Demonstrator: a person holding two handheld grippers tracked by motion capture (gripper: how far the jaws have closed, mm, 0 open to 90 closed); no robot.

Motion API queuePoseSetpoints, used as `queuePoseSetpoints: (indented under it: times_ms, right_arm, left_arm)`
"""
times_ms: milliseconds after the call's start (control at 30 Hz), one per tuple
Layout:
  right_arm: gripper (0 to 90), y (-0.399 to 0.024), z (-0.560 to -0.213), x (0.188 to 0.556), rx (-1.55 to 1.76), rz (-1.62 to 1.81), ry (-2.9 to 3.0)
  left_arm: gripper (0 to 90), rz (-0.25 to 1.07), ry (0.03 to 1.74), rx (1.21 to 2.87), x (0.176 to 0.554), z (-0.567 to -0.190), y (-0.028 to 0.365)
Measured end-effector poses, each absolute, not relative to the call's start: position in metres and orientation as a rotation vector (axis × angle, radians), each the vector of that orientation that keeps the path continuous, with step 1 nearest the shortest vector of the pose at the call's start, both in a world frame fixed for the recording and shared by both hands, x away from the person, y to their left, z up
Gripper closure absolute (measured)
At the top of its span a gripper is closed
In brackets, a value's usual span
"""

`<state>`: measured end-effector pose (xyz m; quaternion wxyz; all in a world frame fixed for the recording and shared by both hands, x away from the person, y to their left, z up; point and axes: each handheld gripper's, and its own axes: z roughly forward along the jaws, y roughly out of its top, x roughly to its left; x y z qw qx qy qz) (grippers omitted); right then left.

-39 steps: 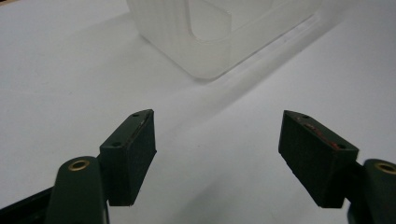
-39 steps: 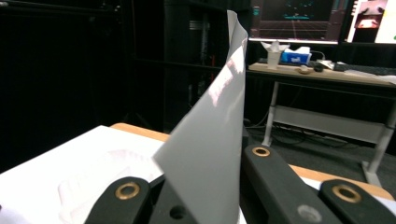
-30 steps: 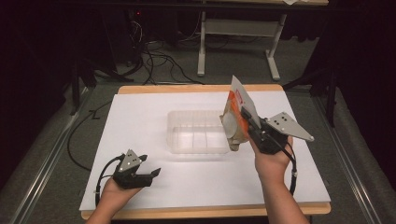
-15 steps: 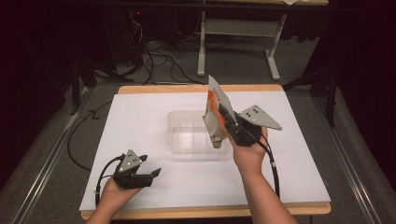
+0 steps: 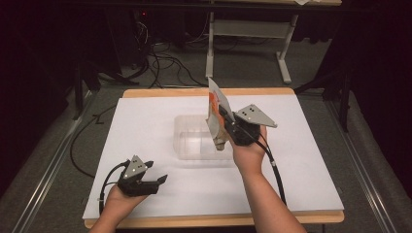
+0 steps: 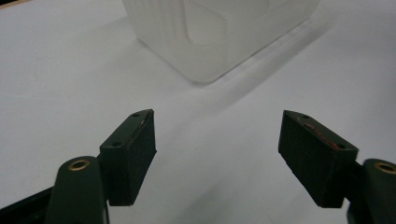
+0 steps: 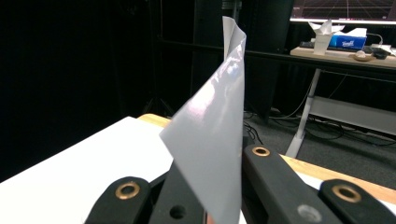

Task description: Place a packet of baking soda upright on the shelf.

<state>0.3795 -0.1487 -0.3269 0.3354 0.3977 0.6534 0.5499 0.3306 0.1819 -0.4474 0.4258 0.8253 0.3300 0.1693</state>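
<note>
Item: clear plastic bin (image 5: 201,138), mid-table, w/ divider inside; contents can't tell. My right gripper (image 5: 224,127) clamped on foil snack pouch (image 5: 216,114) (silver back, orange front), held upright over bin's right end; shifted left since earlier. My left gripper (image 5: 154,177) jaws apart, resting near-left, unmoved.

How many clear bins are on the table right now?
1. The clear plastic bin sits mid-table on the white surface; the packet held in the right tool covers its right end, so that part is hidden.
</note>
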Motion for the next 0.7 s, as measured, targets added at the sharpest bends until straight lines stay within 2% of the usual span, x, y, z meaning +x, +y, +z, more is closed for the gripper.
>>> queuePoseSetpoints:
  times_ms: [700]
  right_arm:
    - [90.0,-0.135,-0.344,0.398,1.057,1.401,1.732]
  left_arm:
    - [28.0,0.418,0.821,2.068,0.332,-0.448,0.182]
